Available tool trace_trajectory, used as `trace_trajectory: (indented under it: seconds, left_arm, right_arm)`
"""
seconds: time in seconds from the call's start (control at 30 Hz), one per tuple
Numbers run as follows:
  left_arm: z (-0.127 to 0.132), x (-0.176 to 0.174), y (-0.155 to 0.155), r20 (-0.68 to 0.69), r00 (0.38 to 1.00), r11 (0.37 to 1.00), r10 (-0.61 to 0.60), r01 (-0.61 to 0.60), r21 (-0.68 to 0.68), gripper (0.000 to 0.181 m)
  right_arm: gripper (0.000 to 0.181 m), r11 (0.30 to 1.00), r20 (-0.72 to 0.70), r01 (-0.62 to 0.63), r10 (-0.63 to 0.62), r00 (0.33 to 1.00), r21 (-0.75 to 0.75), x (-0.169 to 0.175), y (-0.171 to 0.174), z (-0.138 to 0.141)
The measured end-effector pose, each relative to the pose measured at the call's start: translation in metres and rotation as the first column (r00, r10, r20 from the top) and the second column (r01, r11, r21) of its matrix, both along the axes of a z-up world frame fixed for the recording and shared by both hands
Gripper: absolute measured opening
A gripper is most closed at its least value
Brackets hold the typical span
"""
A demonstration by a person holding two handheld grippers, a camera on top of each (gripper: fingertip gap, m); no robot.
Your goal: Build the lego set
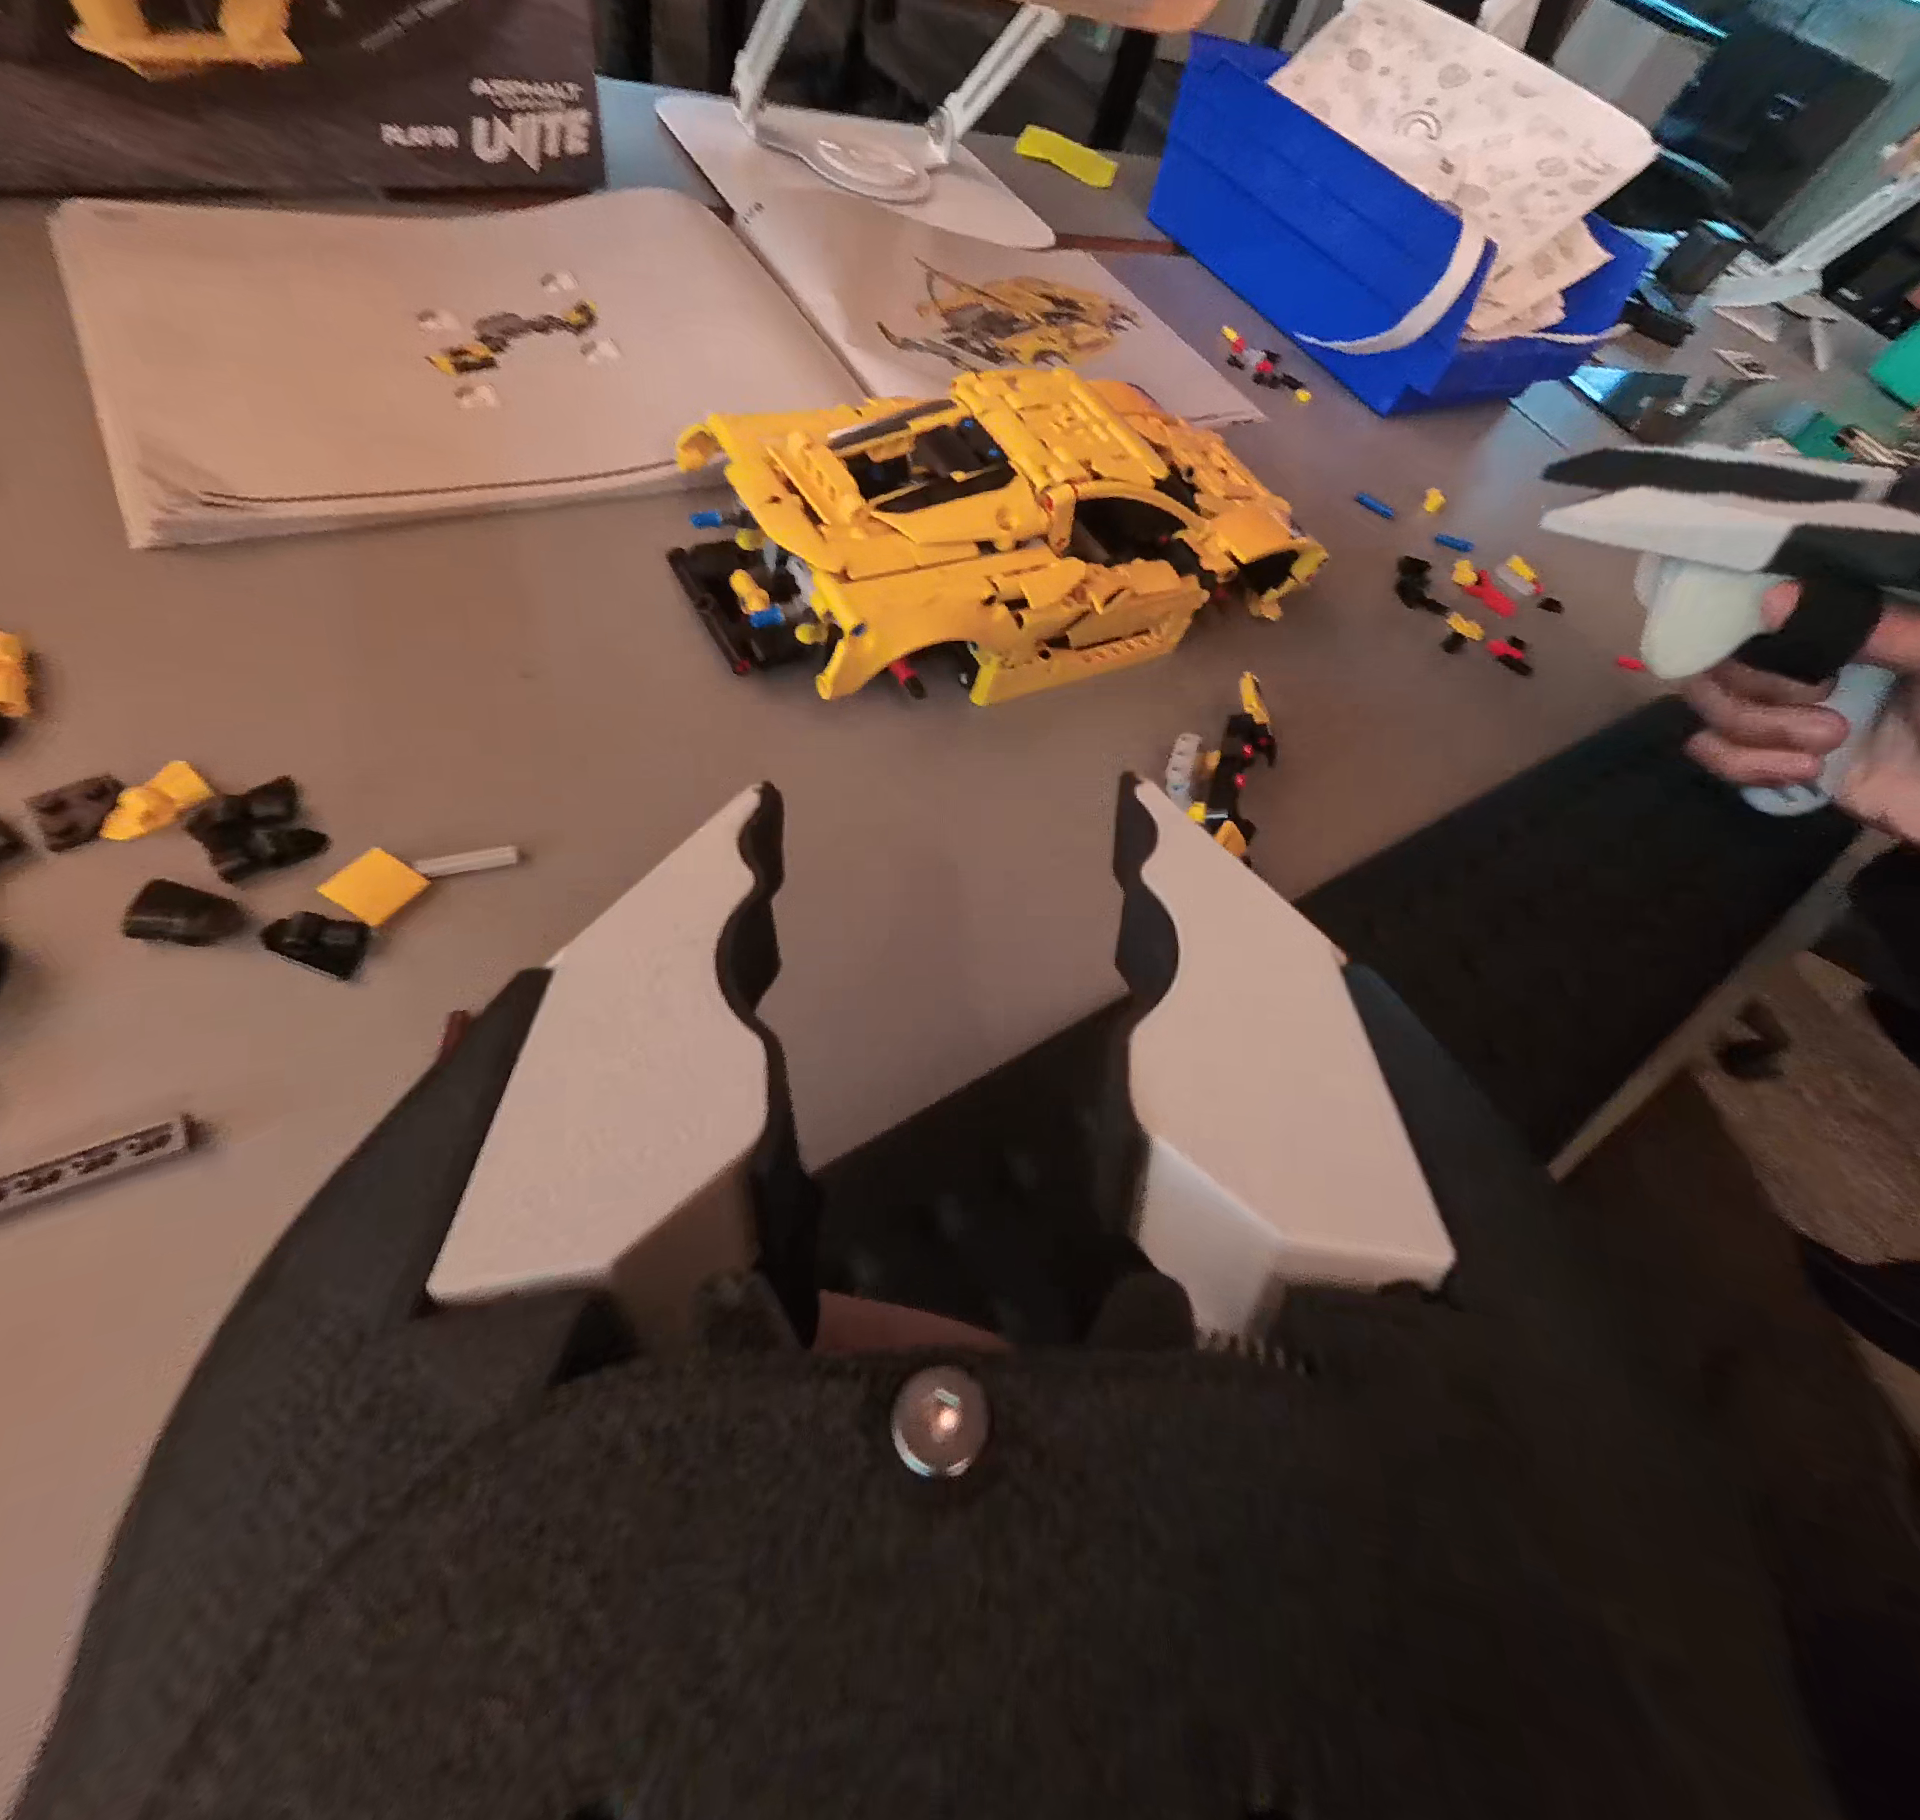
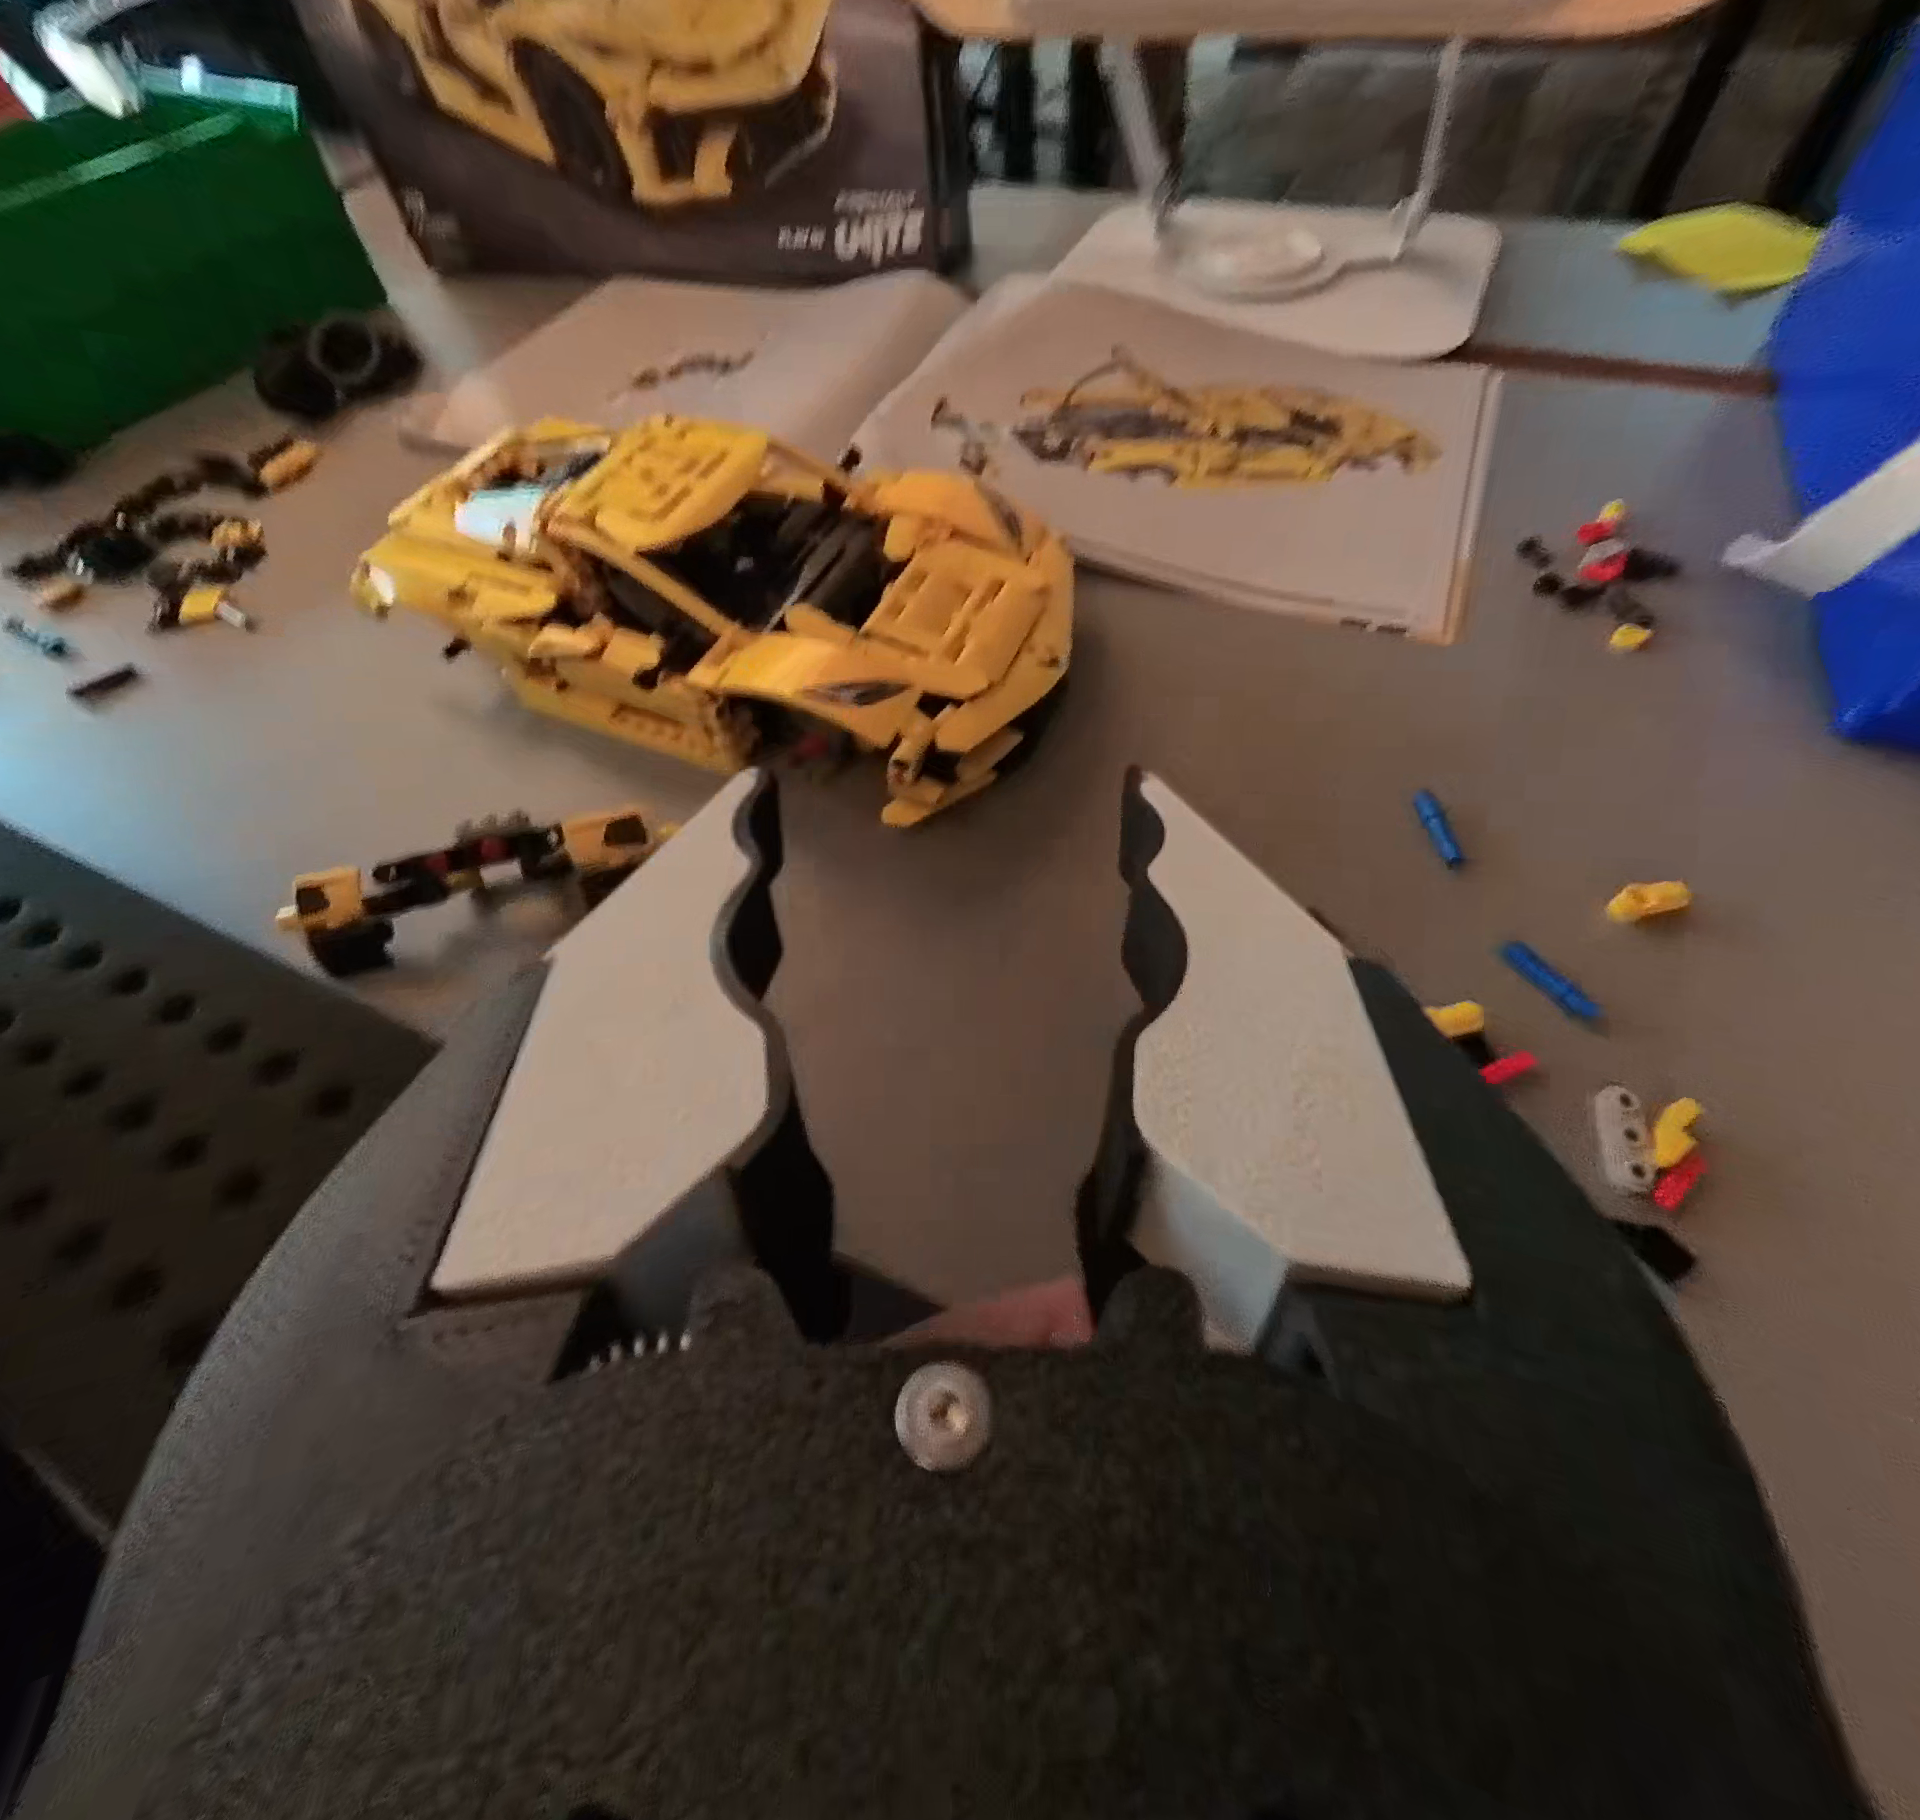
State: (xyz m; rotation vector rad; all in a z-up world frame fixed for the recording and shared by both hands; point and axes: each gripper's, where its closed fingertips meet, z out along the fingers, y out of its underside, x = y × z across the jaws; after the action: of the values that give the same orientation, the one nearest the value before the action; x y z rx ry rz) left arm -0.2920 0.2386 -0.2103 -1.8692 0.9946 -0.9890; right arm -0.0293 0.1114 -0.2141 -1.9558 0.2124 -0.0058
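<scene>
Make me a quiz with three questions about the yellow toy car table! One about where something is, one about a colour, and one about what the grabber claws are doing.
1. Where does the open instruction book lie?
A. behind the yellow car
B. under the car
C. inside the blue bin

2. What colour is the bin with papers in it?
A. red
B. blue
C. white

3. What are the left gripper and the right gripper doing?
A. both open and empty
B. both shut on a brick
C. one is holding the car

Answers:
1. A: the book is spread flat on the table just beyond the yellow car.
2. B: its walls are bright blue.
3. A: each wrist view shows a wide gap between its fingers with only bare table in it.
</scene>
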Motion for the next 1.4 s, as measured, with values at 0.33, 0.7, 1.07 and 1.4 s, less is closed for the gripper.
trace_trajectory:
  seconds: [0.33, 0.7, 1.07, 1.4]
  left_arm:
    - [-0.015, 0.05, 0.012, -0.141, 0.965, 0.969, -0.223, 0.234, 0.072, 0.064]
    - [-0.01, 0.049, 0.047, -0.083, 0.993, 0.991, -0.087, 0.094, 0.093, 0.064]
    - [-0.052, 0.046, 0.029, -0.273, 0.956, 0.982, -0.107, 0.145, 0.123, 0.064]
    - [-0.061, 0.044, 0.025, -0.306, 0.944, 0.986, -0.128, 0.153, 0.061, 0.064]
  right_arm:
    - [0.074, 0.993, 0.062, -0.085, 0.09, 0.994, -0.088, 0.064, 0.084, 0.02]
    - [0.071, 0.997, -0.004, -0.019, 0.019, 1.0, 0.071, 0.096, 0.115, 0.004]
    - [0.071, 0.975, 0.042, -0.214, 0.211, 0.976, 0.065, 0.022, 0.079, -0.006]
    - [0.076, 0.937, -0.075, -0.314, 0.306, 0.949, -0.151, -0.018, 0.021, -0.041]
